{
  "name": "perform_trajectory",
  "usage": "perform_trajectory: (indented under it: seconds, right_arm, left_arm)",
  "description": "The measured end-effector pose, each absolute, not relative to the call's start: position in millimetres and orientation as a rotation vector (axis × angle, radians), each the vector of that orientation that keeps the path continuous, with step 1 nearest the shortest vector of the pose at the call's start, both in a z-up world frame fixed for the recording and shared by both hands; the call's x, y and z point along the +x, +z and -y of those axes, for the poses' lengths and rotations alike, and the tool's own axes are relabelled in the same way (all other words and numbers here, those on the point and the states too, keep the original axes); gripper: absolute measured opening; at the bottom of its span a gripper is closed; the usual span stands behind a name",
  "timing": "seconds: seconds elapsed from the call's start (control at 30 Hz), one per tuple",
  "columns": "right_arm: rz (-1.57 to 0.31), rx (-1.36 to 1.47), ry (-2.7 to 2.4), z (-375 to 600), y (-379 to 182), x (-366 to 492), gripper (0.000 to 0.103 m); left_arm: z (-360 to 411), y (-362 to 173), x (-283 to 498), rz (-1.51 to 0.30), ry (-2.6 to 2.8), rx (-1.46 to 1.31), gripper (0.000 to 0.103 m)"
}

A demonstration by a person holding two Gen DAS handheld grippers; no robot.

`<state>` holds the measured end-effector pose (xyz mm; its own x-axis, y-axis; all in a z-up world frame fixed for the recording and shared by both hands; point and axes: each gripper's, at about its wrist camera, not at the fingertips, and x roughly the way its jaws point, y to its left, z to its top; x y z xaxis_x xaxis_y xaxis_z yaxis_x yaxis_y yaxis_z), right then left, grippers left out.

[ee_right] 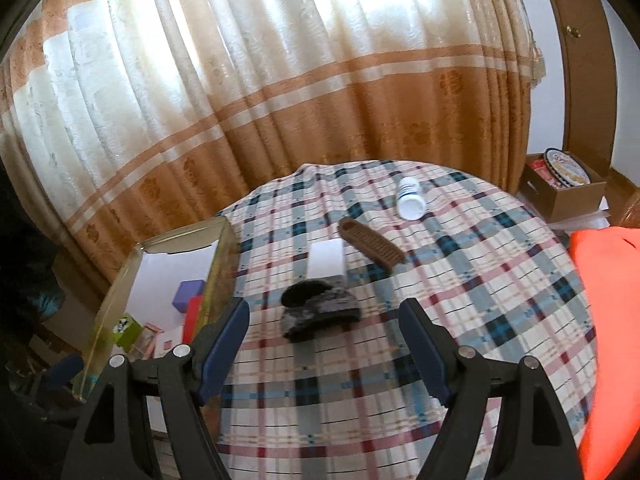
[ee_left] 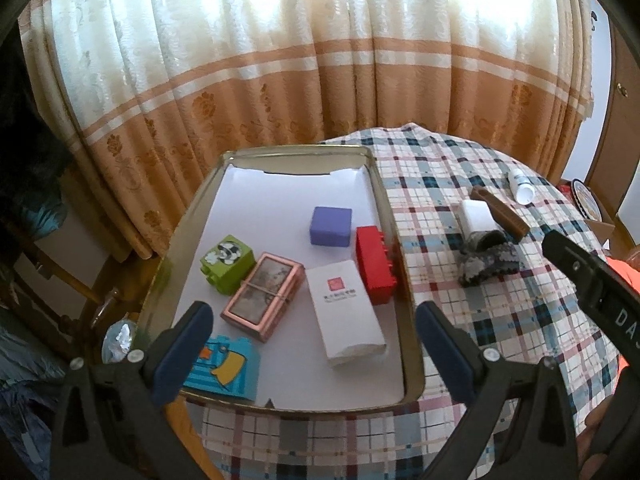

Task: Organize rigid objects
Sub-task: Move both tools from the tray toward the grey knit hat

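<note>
Six rigid pieces lie in the gold-rimmed metal tray [ee_left: 394,216] under the left gripper [ee_left: 314,344], whose jaws gape empty: a purple block [ee_left: 330,226], red toy brick [ee_left: 374,265], white carton [ee_left: 346,313], pink-framed case [ee_left: 262,295], green cube [ee_left: 228,258] and blue toy brick [ee_left: 224,368].

From the right wrist, the right gripper [ee_right: 324,348] also stands wide and empty above the plaid tablecloth [ee_right: 480,280], facing a dark speckled holder [ee_right: 318,312], white box [ee_right: 326,261], brown comb [ee_right: 370,246] and white bottle [ee_right: 410,198].
</note>
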<state>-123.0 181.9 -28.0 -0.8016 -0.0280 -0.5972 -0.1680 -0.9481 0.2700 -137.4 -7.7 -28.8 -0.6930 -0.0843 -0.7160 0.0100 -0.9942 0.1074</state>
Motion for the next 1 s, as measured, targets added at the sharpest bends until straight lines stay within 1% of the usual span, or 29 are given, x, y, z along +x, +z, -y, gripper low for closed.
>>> perform_trajectory:
  seconds: [0.2,1.0]
  right_arm:
    - [-0.404,-0.903,2.848,-193.2,-26.2,-115.8,0.079]
    - [-0.366,-0.818,2.747,-251.1,-36.0,-102.8,0.079]
  left_arm:
    - [-6.1,-32.9,-134.0,0.163,-2.851,1.223,0.102]
    - [-44.4,-36.9,-127.8,0.219,-2.895,1.214,0.102]
